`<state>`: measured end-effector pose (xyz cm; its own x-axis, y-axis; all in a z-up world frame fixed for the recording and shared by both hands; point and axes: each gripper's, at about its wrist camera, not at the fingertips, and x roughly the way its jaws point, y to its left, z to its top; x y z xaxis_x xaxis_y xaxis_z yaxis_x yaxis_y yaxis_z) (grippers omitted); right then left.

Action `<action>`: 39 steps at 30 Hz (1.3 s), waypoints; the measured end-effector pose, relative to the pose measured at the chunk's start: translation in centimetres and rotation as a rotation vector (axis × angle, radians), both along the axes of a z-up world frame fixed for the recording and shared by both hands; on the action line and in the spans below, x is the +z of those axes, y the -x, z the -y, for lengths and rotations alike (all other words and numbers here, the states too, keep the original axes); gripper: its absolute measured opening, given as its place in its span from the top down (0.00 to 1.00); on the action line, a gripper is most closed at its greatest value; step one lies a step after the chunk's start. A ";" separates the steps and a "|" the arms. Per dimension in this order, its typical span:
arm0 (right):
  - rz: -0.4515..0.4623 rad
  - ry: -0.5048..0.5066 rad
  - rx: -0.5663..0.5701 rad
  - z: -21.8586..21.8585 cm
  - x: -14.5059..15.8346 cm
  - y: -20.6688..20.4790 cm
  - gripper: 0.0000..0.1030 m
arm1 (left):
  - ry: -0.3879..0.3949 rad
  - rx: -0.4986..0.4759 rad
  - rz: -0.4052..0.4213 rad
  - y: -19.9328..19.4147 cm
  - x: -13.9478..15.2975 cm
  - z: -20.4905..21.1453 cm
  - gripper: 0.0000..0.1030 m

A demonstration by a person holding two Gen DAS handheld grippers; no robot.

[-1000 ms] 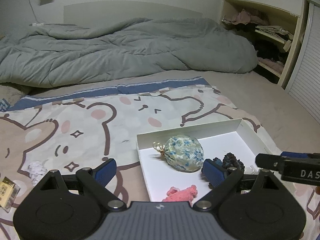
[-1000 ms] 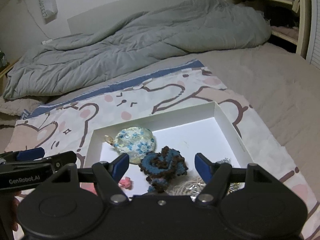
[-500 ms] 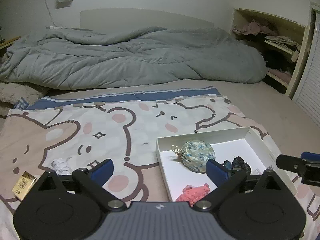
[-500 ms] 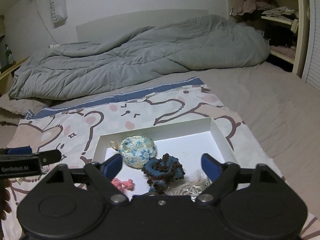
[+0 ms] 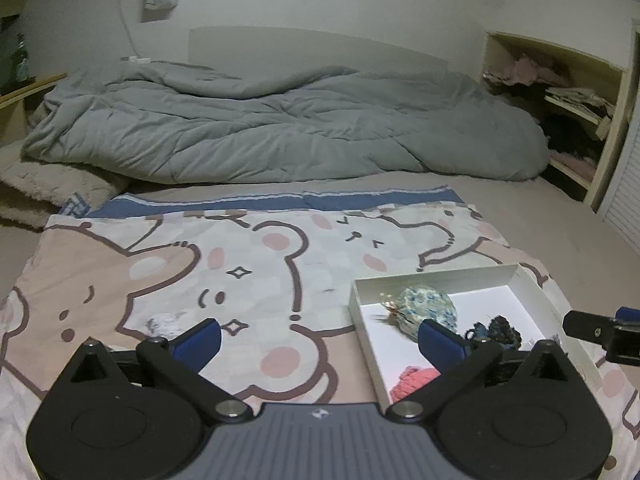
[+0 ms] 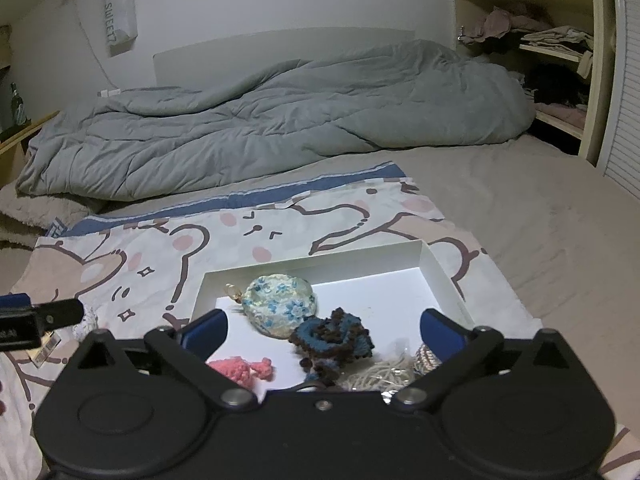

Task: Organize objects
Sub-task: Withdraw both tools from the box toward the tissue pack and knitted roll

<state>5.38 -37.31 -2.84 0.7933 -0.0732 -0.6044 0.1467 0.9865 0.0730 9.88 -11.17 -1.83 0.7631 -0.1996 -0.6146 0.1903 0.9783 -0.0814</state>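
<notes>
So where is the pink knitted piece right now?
In the right wrist view the pink knitted piece lies inside the white box, at its near left corner, left of the blue-and-brown crochet piece and nearer than the floral pouch.

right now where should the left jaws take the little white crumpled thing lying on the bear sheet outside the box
Grip the white crumpled bundle across its bunched middle, coming from above. It lies low and flat on the bear sheet, apart from the white box, so a side approach would likely snag the cloth. The left gripper is open and empty.
</notes>
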 end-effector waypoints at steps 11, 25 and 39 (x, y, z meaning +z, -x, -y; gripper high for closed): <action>-0.002 0.001 0.039 -3.8 -0.6 -1.9 0.00 | 0.008 0.110 -0.004 0.1 0.3 -5.9 0.00; -0.018 -0.022 0.183 -10.9 -1.5 -4.8 0.00 | -0.019 0.250 -0.017 0.1 -0.3 -13.9 0.00; -0.036 -0.051 0.295 -17.7 -2.9 -7.2 0.00 | -0.070 0.319 -0.037 0.0 -1.9 -19.7 0.00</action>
<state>12.54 -19.62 -5.72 0.7534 0.1886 -0.6299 -0.1425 0.9820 0.1236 9.83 8.50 -3.73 0.7575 0.0898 -0.6466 -0.1285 0.9916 -0.0128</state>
